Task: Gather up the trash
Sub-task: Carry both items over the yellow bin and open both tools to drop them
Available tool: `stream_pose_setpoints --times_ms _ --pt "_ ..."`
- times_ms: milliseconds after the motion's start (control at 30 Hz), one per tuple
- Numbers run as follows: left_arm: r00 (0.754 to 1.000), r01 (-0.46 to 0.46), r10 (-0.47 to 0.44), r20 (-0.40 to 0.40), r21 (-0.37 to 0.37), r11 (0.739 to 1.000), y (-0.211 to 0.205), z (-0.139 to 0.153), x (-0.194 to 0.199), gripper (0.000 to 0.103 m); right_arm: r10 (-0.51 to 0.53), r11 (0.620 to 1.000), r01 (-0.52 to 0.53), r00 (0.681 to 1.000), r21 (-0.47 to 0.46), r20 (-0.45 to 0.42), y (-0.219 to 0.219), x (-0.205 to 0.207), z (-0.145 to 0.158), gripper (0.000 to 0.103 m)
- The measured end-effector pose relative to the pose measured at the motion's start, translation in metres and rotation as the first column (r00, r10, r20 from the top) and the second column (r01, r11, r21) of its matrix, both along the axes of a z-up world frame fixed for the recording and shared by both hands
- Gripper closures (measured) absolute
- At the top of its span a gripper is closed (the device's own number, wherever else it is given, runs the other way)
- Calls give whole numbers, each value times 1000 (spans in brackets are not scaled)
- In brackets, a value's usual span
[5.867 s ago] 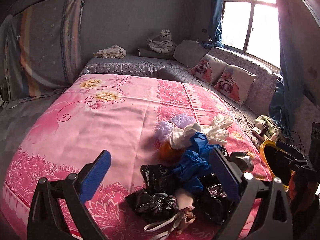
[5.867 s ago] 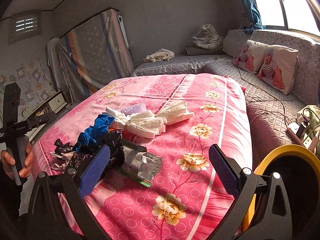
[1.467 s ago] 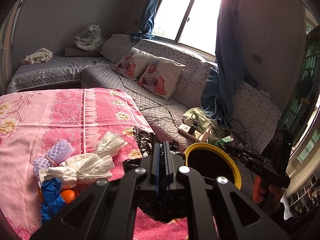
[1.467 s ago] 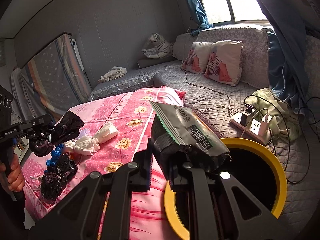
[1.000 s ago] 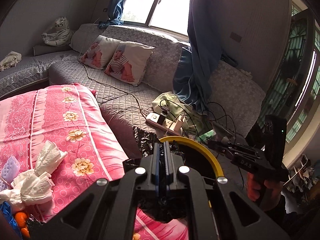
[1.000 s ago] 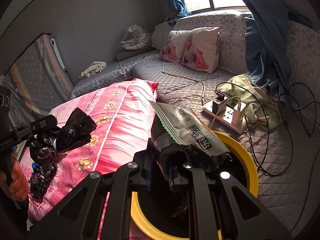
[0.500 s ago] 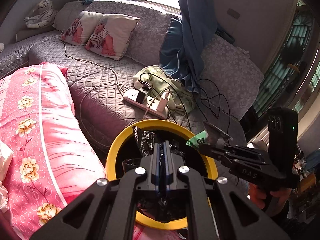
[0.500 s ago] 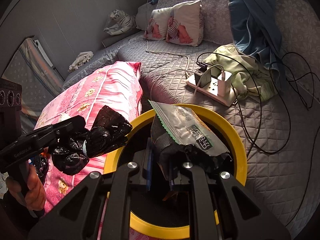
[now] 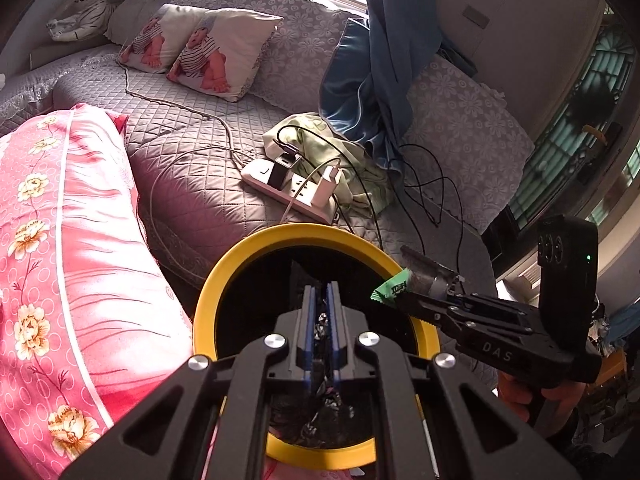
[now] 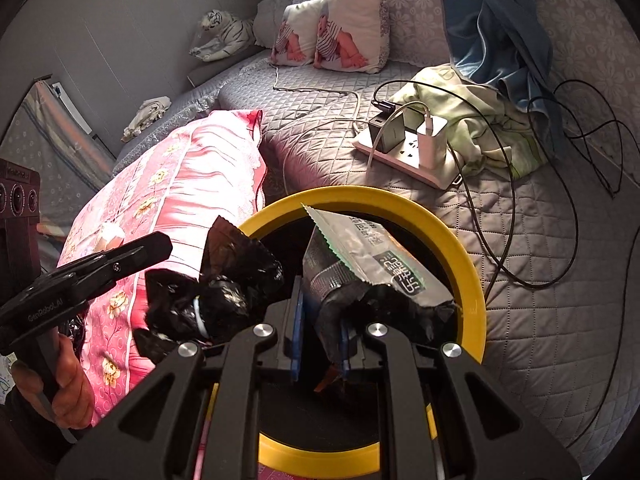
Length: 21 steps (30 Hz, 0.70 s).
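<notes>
A grey quilted bed (image 9: 192, 184) fills most of the room, with a pink flowered quilt (image 9: 72, 264) heaped along one side. Two baby-print pillows (image 9: 192, 48) lean against the back cushions, and a blue curtain (image 9: 376, 64) hangs down onto the bedding. A white power strip (image 9: 296, 192) with plugs and trailing black cables lies on the bed beside a crumpled green cloth (image 10: 480, 124).

Just in front of the strip stands a round bin with a yellow rim (image 9: 224, 276) and a dark inside. Both tools are poised over its mouth. The left hand-held gripper (image 9: 320, 320) has its jaws nearly together, pinching a crumpled black plastic bag (image 10: 216, 292) that hangs above the bin's near edge, next to the quilt. The right hand-held gripper (image 10: 320, 336) is clamped narrow on a silver snack wrapper (image 10: 360, 252) with a green zigzag edge, along with a bit of black plastic, held over the bin's opening. A hand (image 10: 68, 388) grips the left tool's handle
</notes>
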State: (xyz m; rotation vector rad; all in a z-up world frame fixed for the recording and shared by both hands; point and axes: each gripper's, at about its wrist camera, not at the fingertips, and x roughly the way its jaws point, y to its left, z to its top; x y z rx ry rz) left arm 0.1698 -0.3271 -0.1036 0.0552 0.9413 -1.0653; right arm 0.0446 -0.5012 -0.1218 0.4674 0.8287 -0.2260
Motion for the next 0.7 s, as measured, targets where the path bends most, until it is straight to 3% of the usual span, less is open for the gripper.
stream_pose_setpoints --times_ms 67,100,133,433,700 --pt "1000 -11 11 -6 1 1000 1 0 1 90 -12 1000 12 1000 3 -8 -2 0 -2 82" --pt "1000 -17 17 -6 -1 1000 2 0 2 79 -17 1000 17 1000 6 -9 -3 -1 -2 70" --pt "1000 -27 27 -1 0 1000 3 0 2 73 -25 1000 25 1000 10 -4 -4 -2 -2 65" --pt "998 -62 62 17 -33 998 23 15 3 73 -47 999 48 999 -18 21 -3 -11 10 65" --pt "990 -129 133 54 -67 989 72 44 4 71 -3 999 6 999 -47 48 20 -8 22 65"
